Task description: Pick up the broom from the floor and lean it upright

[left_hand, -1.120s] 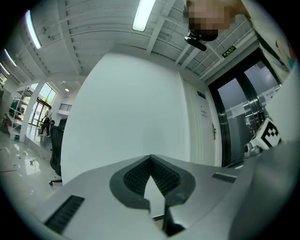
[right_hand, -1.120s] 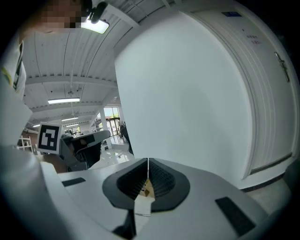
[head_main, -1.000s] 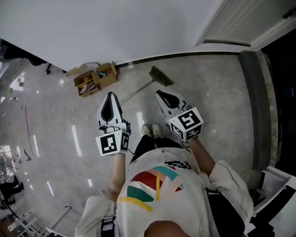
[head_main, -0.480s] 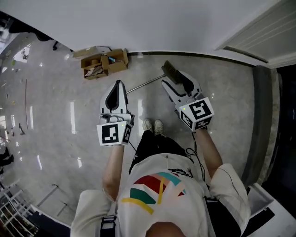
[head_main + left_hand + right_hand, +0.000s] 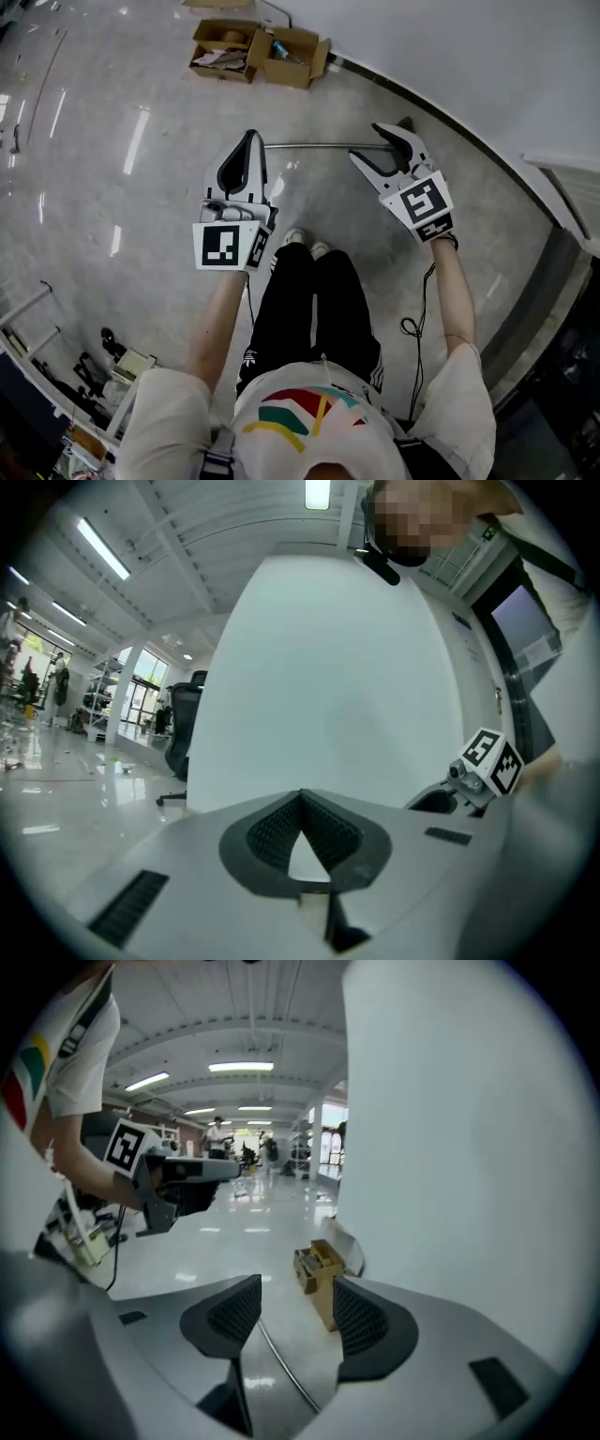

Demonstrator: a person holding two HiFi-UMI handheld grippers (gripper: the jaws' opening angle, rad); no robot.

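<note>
Since the broom (image 5: 319, 145) lies flat on the floor (image 5: 141, 234) at my 12 o'clock, head toward 2, nothing's done yet. Right tool (image 5: 367, 142) has just been opening: jaws wide, handle in the gap, ungripped. Left tool (image 5: 247, 141) closed, empty. Remaining: grip, lift, lean.

broom (image 5: 319, 145) lies flat on floor (image 5: 141, 216), just ahead of the person's shoes (image 5: 305, 246), head end right, near the wall (image 5: 487, 75). cardboard boxes (image 5: 258, 52) beyond, left, beside wall.
</note>
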